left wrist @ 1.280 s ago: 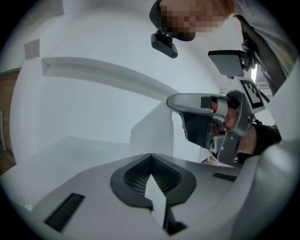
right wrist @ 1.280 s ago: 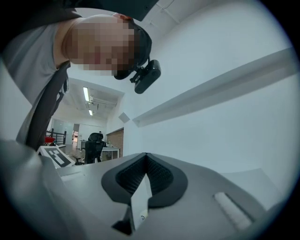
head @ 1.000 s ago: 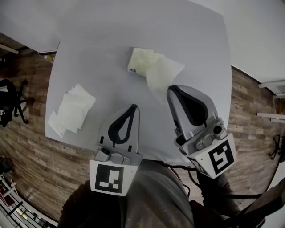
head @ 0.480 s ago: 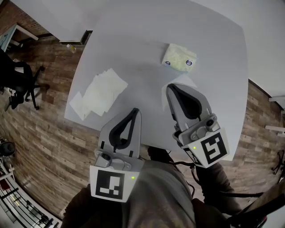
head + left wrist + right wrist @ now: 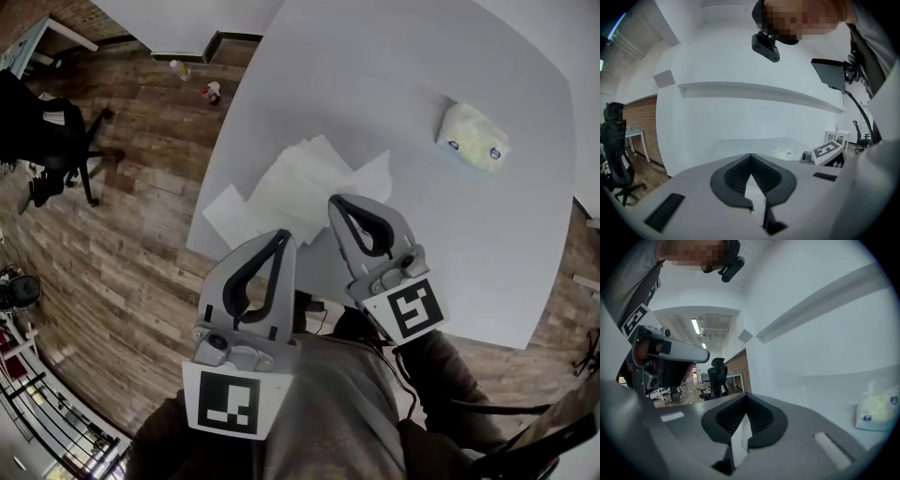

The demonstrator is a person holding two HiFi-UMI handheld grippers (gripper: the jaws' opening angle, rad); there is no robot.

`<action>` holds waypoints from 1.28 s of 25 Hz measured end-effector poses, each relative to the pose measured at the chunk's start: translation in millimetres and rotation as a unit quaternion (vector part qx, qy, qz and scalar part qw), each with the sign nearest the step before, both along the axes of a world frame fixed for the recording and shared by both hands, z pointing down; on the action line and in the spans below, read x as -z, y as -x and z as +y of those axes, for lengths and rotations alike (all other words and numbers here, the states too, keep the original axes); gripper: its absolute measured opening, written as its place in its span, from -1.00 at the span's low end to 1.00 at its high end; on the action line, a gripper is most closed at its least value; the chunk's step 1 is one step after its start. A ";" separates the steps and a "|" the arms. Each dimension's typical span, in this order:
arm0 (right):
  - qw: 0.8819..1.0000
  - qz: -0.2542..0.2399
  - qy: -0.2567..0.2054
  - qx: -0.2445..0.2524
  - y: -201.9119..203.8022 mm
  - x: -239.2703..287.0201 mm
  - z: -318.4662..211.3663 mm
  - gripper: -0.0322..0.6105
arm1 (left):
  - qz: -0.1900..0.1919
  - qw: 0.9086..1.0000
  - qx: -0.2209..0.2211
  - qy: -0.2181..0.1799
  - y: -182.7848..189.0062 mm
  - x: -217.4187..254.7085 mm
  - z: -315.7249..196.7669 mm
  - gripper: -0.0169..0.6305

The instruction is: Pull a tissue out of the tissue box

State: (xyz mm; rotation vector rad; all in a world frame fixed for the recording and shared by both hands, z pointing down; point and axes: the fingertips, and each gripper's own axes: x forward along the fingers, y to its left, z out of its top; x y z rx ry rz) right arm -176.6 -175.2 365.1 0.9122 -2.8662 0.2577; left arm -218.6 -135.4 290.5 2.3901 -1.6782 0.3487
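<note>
The pale yellow tissue pack [image 5: 473, 138] lies at the far right of the white table [image 5: 375, 66]; the right gripper view shows it low at the right [image 5: 876, 411]. My right gripper [image 5: 338, 200] is shut on a white tissue [image 5: 373, 178], which shows between its jaws [image 5: 739, 439]. That tissue hangs over a pile of loose tissues [image 5: 286, 183] by the table's near left edge. My left gripper [image 5: 279, 236] is shut with nothing in it, beside the right one and just off the table's near edge; its own view shows closed tips [image 5: 750, 157].
Beyond the table's left edge is wood floor with a black office chair [image 5: 56, 141] and small bottles [image 5: 211, 92]. The person's lap fills the bottom of the head view. A white wall with a ledge [image 5: 759, 91] stands behind the table.
Both grippers have swung left, away from the tissue pack and towards the pile of tissues. The tissue has come clear of the pack and travelled with the right gripper.
</note>
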 end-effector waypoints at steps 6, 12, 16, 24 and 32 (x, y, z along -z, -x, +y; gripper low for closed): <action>0.999 0.012 0.046 0.023 70.6 -54.6 11.7 -0.88 | -0.005 1.000 0.015 0.021 47.9 -19.9 -5.1 -0.95; 0.996 0.001 0.069 0.061 96.2 -63.2 37.7 -0.59 | 0.000 1.000 0.006 0.016 54.4 -23.2 -3.4 -0.95; 0.996 -0.026 0.067 0.050 80.5 -38.0 49.7 -0.53 | 0.015 1.000 -0.009 -0.002 39.8 -13.4 -1.3 -0.95; 0.995 -0.090 0.044 -0.026 -41.6 55.4 70.2 -0.55 | 0.048 0.996 -0.058 -0.048 -59.8 25.2 19.7 -0.95; 0.989 -0.083 -0.011 -0.123 -227.7 139.3 121.0 -0.75 | 0.097 0.984 -0.098 -0.109 -222.3 70.9 75.0 -0.95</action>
